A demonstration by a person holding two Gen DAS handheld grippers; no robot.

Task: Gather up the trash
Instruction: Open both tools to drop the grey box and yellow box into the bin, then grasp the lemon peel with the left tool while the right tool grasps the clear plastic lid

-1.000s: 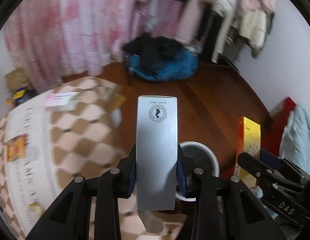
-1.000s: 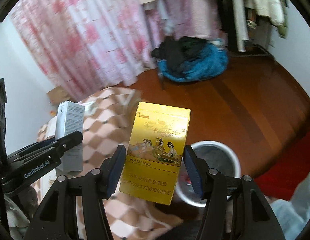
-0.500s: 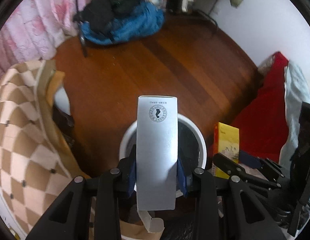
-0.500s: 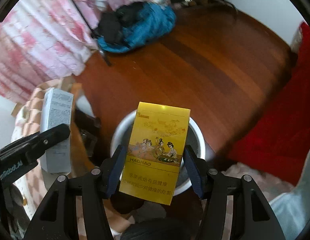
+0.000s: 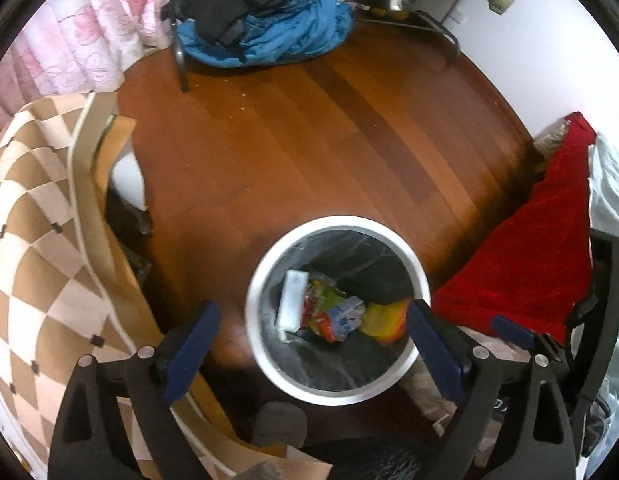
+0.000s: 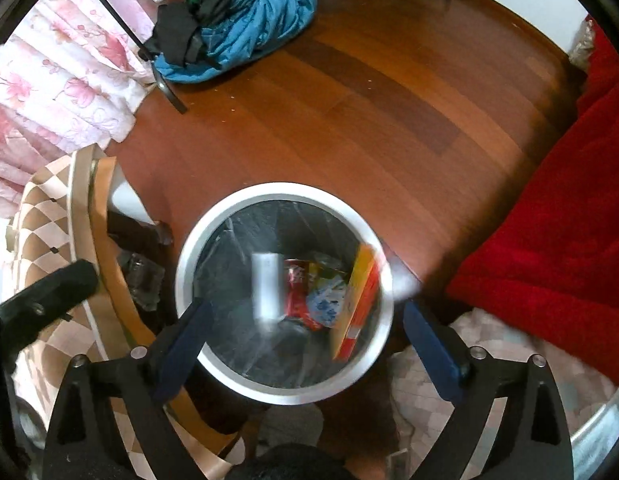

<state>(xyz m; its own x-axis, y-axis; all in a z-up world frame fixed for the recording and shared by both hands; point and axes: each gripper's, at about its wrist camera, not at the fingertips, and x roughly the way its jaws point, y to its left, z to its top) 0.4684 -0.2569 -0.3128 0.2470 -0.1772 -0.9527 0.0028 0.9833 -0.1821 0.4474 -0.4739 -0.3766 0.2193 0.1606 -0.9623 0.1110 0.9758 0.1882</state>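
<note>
A round white-rimmed trash bin (image 5: pixel 419 276) with a dark liner stands on the wooden floor, also in the right wrist view (image 6: pixel 185 256). My left gripper (image 5: pixel 311 344) is open and empty above the bin. My right gripper (image 6: pixel 305 340) is open and empty above it too. In the bin lie a white box (image 5: pixel 291 300), colourful wrappers (image 5: pixel 337 318) and something yellow (image 5: pixel 383 320). In the right wrist view the white box (image 6: pixel 265 288) and the yellow box (image 6: pixel 355 300) are motion-blurred inside the bin.
A table with a checkered cloth (image 5: pixel 33 240) stands left of the bin. A red blanket (image 5: pixel 541 248) lies to the right. A blue and black clothes pile (image 5: pixel 261 20) sits on the far floor by pink curtains (image 5: pixel 69 40).
Both grippers tilted down over the bin and opened. The white box left my left gripper and the yellow box left my right gripper; both are now in the bin.
</note>
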